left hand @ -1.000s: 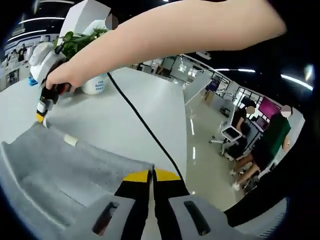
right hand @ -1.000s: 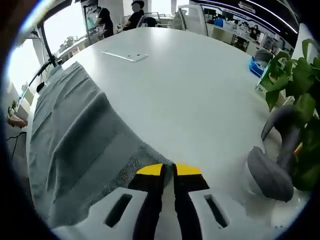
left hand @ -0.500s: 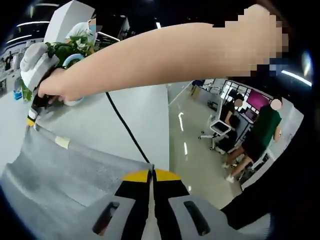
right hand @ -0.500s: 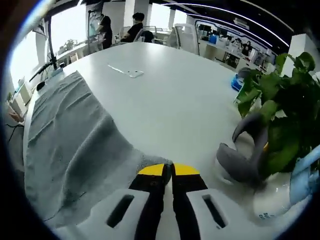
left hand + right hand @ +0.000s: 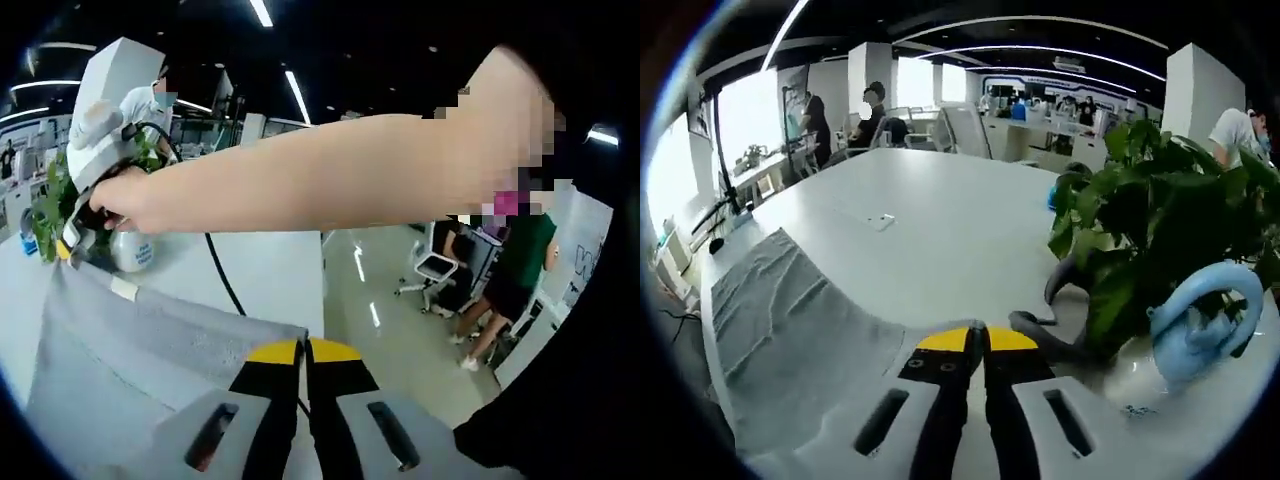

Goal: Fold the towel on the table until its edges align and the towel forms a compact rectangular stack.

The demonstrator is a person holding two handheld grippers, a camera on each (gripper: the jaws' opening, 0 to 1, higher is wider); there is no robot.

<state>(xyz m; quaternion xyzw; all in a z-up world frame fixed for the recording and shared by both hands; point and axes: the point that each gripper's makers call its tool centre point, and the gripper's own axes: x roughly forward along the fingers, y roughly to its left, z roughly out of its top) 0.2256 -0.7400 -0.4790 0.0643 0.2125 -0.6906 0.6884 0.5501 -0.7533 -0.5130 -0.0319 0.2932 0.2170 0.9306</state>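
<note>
The grey towel (image 5: 130,365) hangs stretched between both grippers, one edge raised off the white table (image 5: 272,278). My left gripper (image 5: 303,352) is shut on the towel's near edge, its yellow tips together. Far left in the left gripper view, my right gripper (image 5: 68,243), held by a hand, pinches the other corner next to a white label (image 5: 125,288). In the right gripper view, my right gripper (image 5: 975,340) is shut on the towel (image 5: 790,335), which slopes down to the left onto the table (image 5: 940,215).
A leafy plant (image 5: 1150,220) in a white pot (image 5: 134,250) stands close right of my right gripper, with a light-blue ring-shaped thing (image 5: 1195,320) and a grey curved object (image 5: 1060,290) beside it. A black cable (image 5: 225,288) crosses the table. A small flat white item (image 5: 880,220) lies farther off. People and an office chair (image 5: 435,270) are beyond the table edge.
Both grippers have risen with the towel edge still held, so more of it hangs off the table. The right gripper now sits closer to the plant.
</note>
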